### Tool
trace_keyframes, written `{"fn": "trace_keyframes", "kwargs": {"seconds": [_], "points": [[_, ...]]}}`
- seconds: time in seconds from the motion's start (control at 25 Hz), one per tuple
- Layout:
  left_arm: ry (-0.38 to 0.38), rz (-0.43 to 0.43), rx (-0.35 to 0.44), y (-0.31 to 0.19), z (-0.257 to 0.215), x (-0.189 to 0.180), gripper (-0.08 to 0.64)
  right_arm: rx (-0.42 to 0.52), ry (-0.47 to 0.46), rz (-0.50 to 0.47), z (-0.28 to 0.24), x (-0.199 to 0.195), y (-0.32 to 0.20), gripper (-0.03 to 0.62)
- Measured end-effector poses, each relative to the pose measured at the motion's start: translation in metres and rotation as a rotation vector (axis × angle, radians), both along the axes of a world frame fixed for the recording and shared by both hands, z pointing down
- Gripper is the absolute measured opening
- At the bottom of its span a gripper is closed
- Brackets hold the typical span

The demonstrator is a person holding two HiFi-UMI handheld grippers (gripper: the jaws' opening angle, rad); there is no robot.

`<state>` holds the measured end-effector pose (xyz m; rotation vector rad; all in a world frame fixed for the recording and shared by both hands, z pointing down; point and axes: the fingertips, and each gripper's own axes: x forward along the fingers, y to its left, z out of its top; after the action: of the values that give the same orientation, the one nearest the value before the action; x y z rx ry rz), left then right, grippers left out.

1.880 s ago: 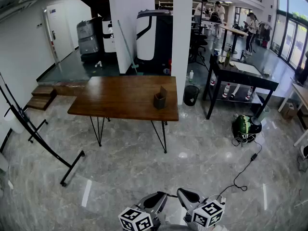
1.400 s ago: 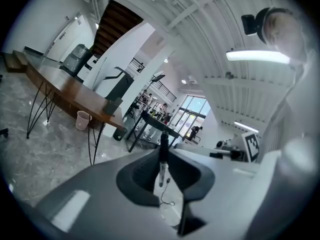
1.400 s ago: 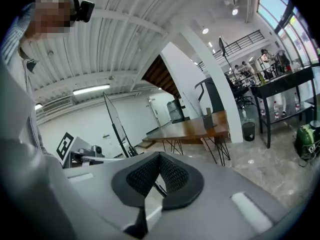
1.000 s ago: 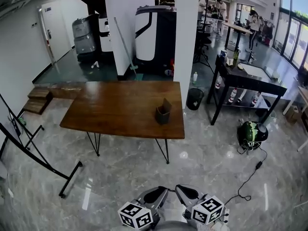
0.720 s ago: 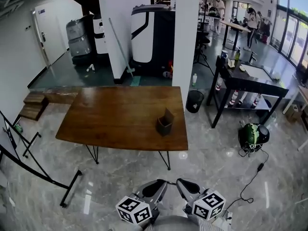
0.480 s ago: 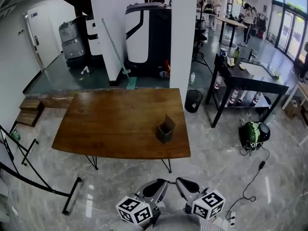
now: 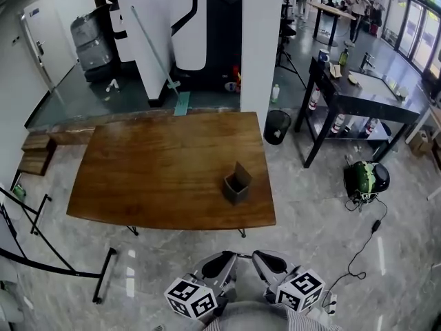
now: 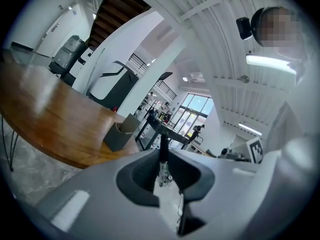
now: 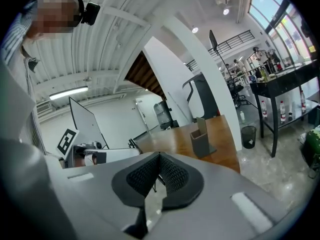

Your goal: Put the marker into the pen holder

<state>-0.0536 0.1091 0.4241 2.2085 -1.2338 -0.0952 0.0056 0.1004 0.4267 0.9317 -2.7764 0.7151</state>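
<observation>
Head view: the bottom edge cuts off the left gripper (image 7: 222, 266) and the right gripper (image 7: 270, 262), and the marker cannot be made out between them. A glossy brown wooden table (image 7: 151, 171) on thin dark legs stands on grey marbled floor (image 7: 310, 233). The pen holder (image 7: 236, 183), a dark boxy cup with one taller wall, sits near the table's front right part, well apart from both grippers.

Left gripper view: the grey shell hides the marker's lower end. The marker (image 8: 163, 146) is a thin dark stick standing upright, pinched between the nearly closed, dark-padded jaws. The holder (image 8: 121, 132) rests on the table edge beyond.

Right gripper view: the ribbed black pads (image 9: 170, 174) meet at the tips, with nothing between them. The holder (image 9: 201, 137) stands on the tabletop ahead.
</observation>
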Motion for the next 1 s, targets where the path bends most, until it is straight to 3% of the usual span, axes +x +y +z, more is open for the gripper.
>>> {"fn": "trace_keyframes", "kwargs": {"seconds": [0.6,1.0], "points": [[-0.023,-0.077,-0.006,-0.117,-0.004,-0.004,0.051,-0.023,-0.013,-0.082,-0.007,-0.001,-0.126,-0.001],[-0.014,-0.110,-0.033,-0.141,0.005,-0.008,0.051,-0.062,-0.004,-0.124,0.005,-0.007,-0.145,0.000]]}}
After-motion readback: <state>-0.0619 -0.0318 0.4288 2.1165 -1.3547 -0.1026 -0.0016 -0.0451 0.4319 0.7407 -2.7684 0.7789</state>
